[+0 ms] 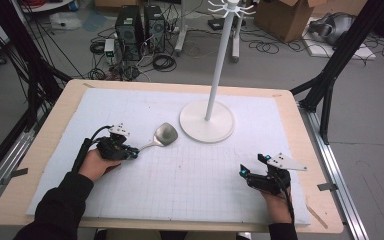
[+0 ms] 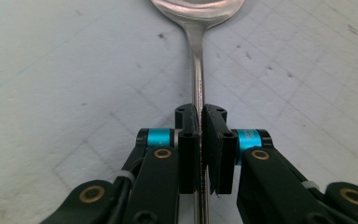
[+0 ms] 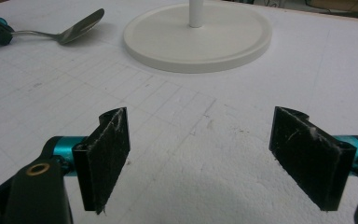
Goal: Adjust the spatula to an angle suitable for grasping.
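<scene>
**Two grippers, one spatula held**

My left gripper [image 2: 199,140] pinches the metal spatula [image 1: 161,137] by its handle, its blade lying on the white foam mat [image 1: 190,175] near the stand's round base [image 1: 207,121]. My right gripper [image 3: 205,158] rests on the mat, jaws wide apart, holding nothing.

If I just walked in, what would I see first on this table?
You'd likely spot the tall white stand first, rising from its round base past the middle of the white mat. Next, the shiny metal spatula lying left of it, its thin handle pinched in the left gripper. The right gripper waits near the mat's front right corner with its jaws wide apart and nothing between them.
</scene>
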A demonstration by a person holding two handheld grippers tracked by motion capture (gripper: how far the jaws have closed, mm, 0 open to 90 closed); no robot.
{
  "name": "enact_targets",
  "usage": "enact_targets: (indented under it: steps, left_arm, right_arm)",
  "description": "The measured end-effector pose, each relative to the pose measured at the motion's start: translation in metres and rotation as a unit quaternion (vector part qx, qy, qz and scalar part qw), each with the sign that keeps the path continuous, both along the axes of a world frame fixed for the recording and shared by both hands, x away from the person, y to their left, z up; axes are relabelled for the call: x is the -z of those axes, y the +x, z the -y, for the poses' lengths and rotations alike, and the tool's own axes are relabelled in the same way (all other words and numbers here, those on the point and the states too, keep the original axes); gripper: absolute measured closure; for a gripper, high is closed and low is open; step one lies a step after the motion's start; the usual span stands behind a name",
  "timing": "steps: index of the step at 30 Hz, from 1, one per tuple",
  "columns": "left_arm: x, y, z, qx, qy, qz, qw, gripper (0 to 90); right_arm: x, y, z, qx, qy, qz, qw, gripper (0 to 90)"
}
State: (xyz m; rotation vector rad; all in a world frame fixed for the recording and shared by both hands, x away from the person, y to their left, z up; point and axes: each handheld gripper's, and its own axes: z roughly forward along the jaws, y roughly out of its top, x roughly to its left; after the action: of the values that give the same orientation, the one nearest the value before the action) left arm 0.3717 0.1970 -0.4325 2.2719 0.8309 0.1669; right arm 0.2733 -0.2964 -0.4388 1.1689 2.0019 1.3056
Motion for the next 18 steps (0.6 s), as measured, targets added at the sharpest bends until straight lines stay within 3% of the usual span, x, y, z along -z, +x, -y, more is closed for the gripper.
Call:
enact_targets:
  steps: [4, 8, 11, 13, 17, 18]
  left_arm:
    - [0.0, -0.004, 0.005, 0.031, -0.003, 0.004, 0.9995, 83.6]
    - [0.0, -0.009, 0.012, 0.069, -0.009, 0.007, 0.9975, 83.7]
    - [-0.001, -0.014, 0.02, 0.102, -0.001, 0.02, 0.9946, 83.7]
    - [-0.002, -0.016, 0.024, 0.13, 0.007, 0.032, 0.9909, 83.7]
    - [-0.001, -0.019, 0.029, 0.165, 0.009, 0.033, 0.9858, 83.6]
    - [0.0, -0.021, 0.031, 0.164, 0.002, 0.031, 0.986, 83.6]
  right_arm:
    - [0.0, 0.0, -0.001, -0.002, 0.0, 0.001, 1.0, 19.1]
    - [0.0, 0.0, -0.001, 0.0, 0.0, 0.0, 1.0, 19.1]
    - [0.0, 0.0, -0.001, -0.001, -0.001, 0.001, 1.0, 19.1]
    - [0.001, -0.001, -0.001, 0.001, 0.001, -0.001, 1.0, 19.1]
    - [0.001, -0.001, 0.0, 0.0, 0.0, 0.002, 1.0, 19.1]
    - [0.001, -0.002, 0.0, 0.0, 0.001, 0.0, 1.0, 19.1]
